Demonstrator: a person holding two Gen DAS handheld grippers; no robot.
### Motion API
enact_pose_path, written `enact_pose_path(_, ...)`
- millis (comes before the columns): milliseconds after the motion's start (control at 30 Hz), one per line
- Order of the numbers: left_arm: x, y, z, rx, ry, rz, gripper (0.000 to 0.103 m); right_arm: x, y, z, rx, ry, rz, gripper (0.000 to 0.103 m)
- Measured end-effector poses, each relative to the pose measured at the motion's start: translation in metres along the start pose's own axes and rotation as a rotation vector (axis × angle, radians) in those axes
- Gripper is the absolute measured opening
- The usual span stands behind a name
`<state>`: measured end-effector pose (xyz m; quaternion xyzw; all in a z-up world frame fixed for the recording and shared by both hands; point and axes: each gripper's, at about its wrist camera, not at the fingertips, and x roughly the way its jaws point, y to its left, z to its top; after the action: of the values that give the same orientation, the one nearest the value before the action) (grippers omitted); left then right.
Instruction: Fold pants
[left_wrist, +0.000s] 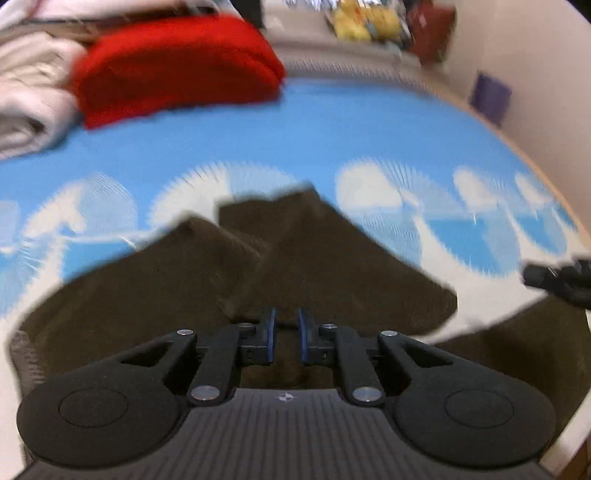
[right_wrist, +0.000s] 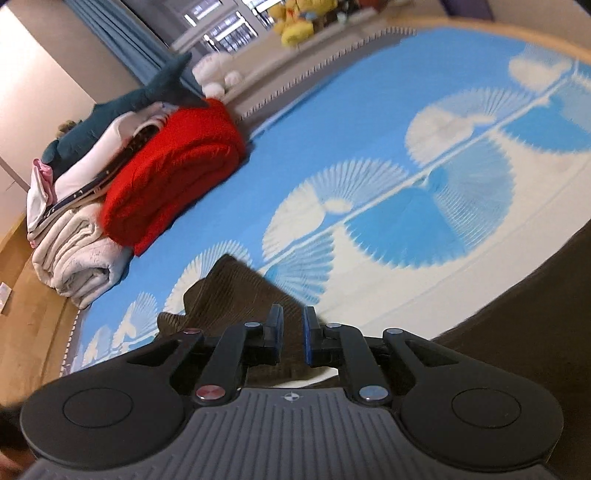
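Pants (left_wrist: 221, 280): one brown pair; left claw (left_wrist: 286, 325) and right claw (right_wrist: 293, 326) both nearly closed, gripping nothing visible.

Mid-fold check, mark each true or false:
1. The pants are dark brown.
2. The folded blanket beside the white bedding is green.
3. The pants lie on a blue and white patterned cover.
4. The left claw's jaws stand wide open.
1. True: the pants are dark brown.
2. False: the blanket is red, next to the white bedding.
3. True: the cover is blue with white fan shapes.
4. False: the left claw has its jaws nearly together, only a narrow gap, over the pants.
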<state>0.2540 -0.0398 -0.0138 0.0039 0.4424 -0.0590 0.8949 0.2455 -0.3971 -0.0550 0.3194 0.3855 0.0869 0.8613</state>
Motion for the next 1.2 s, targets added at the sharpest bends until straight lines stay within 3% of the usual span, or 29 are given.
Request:
enact_pose_path(100,0.024,-0.008,0.002,0.015,0.040,0.010,0.015,0.039,0.000,-0.001,0.072,0.031,-0.014,0.028)
enact_pose_path(133,0.032,-0.009,0.001,0.006,0.070,-0.006,0.016,0.053,-0.002,-0.001,0.100,0.051,-0.048,0.037)
enact_pose_path(167,0.040,-0.009,0.000,-0.002,0.100,-0.024,0.017,0.064,-0.005,-0.001,0.123,0.075,-0.086,0.040)
enact_pose_path(367,0.080,0.008,-0.019,-0.018,0.206,-0.008,0.022,0.110,-0.027,-0.006,0.273,0.166,-0.065,0.041)
enact_pose_path(433,0.091,0.011,-0.022,-0.020,0.224,-0.019,0.030,0.120,-0.030,-0.009,0.287,0.187,-0.063,0.041)
enact_pose_path(600,0.106,0.007,-0.025,0.014,0.224,-0.027,0.049,0.135,-0.034,-0.006,0.303,0.218,-0.032,0.041)
enact_pose_path(833,0.110,-0.010,-0.026,0.080,0.207,-0.036,0.061,0.147,-0.032,-0.002,0.339,0.251,-0.028,0.039)
enact_pose_path(933,0.116,-0.020,-0.028,0.143,0.194,0.003,0.061,0.151,-0.032,-0.003,0.349,0.273,-0.023,0.032)
enact_pose_path(967,0.118,-0.022,-0.028,0.157,0.191,0.013,0.055,0.152,-0.031,-0.003,0.350,0.273,-0.022,0.027)
enact_pose_path(1000,0.118,-0.025,-0.027,0.178,0.183,0.021,0.040,0.152,-0.031,-0.003,0.356,0.273,-0.013,0.023)
enact_pose_path(1033,0.119,-0.028,-0.028,0.213,0.183,0.027,0.036,0.151,-0.030,-0.002,0.363,0.269,0.002,0.020)
enact_pose_path(1067,0.118,-0.031,-0.028,0.253,0.179,0.046,0.025,0.149,-0.028,-0.001,0.364,0.261,0.012,0.019)
enact_pose_path(1200,0.109,-0.025,-0.017,0.220,0.147,0.044,0.017,0.128,-0.021,0.017,0.382,0.154,0.107,0.015)
